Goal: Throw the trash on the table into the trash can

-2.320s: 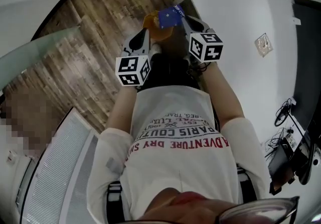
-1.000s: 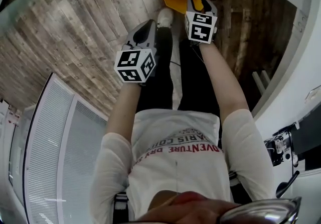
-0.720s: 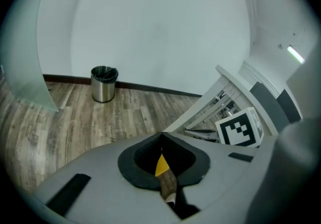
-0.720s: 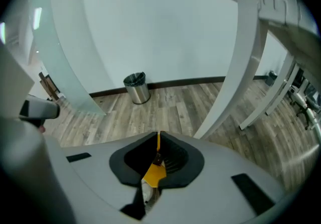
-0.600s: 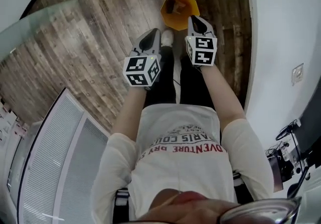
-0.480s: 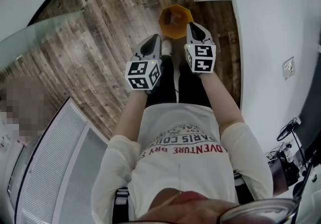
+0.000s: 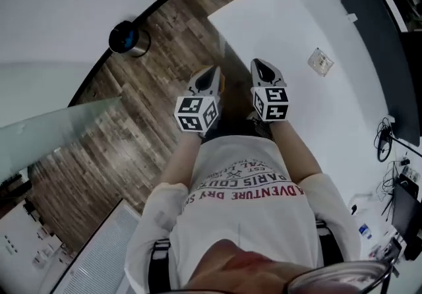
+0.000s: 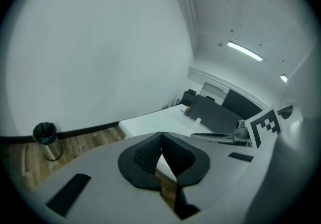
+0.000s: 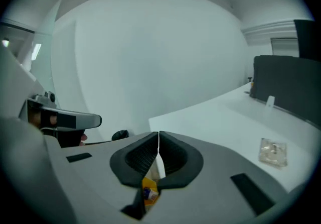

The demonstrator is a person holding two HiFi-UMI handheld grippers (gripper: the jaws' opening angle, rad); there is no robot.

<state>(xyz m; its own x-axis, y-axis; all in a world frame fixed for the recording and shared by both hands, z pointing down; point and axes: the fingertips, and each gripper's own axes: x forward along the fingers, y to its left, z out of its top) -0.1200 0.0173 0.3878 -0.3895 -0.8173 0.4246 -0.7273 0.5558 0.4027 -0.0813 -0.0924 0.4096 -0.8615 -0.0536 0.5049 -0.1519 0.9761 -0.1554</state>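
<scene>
now both grippers stand raised beside the near corner of the white worktop (image 7: 297, 16), whereas moments earlier they hung low over the orange trash can (image 9: 144, 184) on the wooden floor. the blue packet that the right gripper (image 7: 262, 66) carried over the can earlier is gone from it. its fingers are pressed together with nothing between them, and those of the left gripper (image 7: 210, 74) likewise meet at the tips, empty. judged from this, one drop is complete and the hands are returning for the next piece.

remaining trash: a small clear packet (image 7: 320, 60) lies flat on the worktop, to the right of the right gripper and apart from it, with bare surface all round. it appears ahead and to the right in the right gripper view. no other loose litter can be made out on the worktop; a dark monitor stands along its far edge.

containers: the orange can is all but hidden in the head view. in the right gripper view a patch of it shows through the gap under the fingers, with a small blue and white item (image 9: 146, 194) lying inside. a second, dark round bin (image 7: 128, 37) stands on the floor by the curved wall, well apart; its contents cannot be read.
</scene>
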